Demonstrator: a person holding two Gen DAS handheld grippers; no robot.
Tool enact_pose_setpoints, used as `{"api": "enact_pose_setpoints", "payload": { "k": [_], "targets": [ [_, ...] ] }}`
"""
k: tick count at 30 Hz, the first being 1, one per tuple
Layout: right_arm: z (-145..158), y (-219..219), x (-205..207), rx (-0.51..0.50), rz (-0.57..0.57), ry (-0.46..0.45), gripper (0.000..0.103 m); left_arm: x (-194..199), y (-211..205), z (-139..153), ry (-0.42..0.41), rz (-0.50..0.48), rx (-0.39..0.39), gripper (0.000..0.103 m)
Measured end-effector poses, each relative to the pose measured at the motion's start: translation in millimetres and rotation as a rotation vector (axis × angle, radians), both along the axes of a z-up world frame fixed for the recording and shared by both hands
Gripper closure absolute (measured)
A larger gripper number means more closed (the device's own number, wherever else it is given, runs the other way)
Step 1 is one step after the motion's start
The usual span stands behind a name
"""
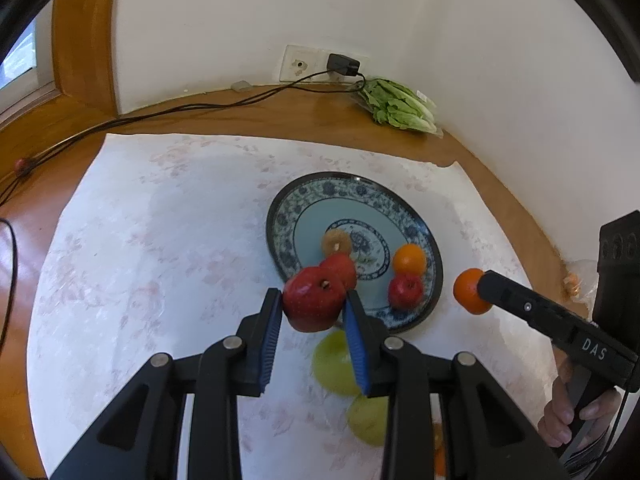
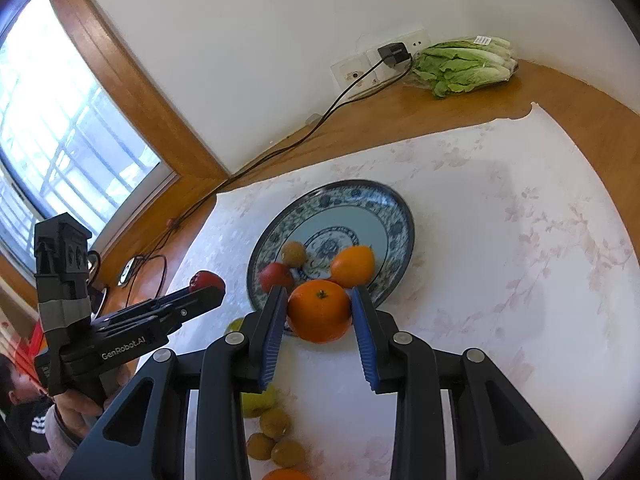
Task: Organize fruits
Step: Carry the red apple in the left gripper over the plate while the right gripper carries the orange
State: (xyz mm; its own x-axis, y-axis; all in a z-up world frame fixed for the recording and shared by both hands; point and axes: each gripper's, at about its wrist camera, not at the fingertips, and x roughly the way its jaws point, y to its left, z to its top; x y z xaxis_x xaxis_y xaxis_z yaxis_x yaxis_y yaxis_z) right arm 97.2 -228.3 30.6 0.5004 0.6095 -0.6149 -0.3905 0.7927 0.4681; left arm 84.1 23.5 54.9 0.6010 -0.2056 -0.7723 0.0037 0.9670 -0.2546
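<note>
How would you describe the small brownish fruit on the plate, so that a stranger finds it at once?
Start at the blue patterned plate on the white cloth. Near its painted centre lies the small brownish fruit, behind a red apple and an orange. It is the smallest and dullest fruit on the plate, tan rather than red or bright orange.

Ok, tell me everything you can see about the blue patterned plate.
The plate is round and glossy, ceramic by its look, with a dark rim, a blue floral border and a pale blue centre with a medallion. It lies flat on the white floral cloth. On it sit an orange, two red fruits and a small brownish one. Neither gripper touches it.
</note>
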Motion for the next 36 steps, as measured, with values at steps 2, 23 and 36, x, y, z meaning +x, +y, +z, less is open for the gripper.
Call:
{"api": "enact_pose_setpoints", "payload": {
  "k": [2, 23, 36],
  "targets": [
    [0.5, -1.1, 4.5, 0.001, -0.008, 0.004, 0.069, 6.8, -1.0, 0.3, 0.0, -0.002, 0.002, 0.071],
    [-16.6, 16.4, 55.8, -0.058, -0.084, -0.027, 0.069, 65.6, -7.1, -21.2, 0.04, 0.02, -0.02, 0.071],
    [-26.8, 19.5, 62.8, -0.098, -0.111, -0.083, 0.069, 75.7, -5.4, -28.9, 0.035, 0.03, -0.042, 0.071]
  ]
}}
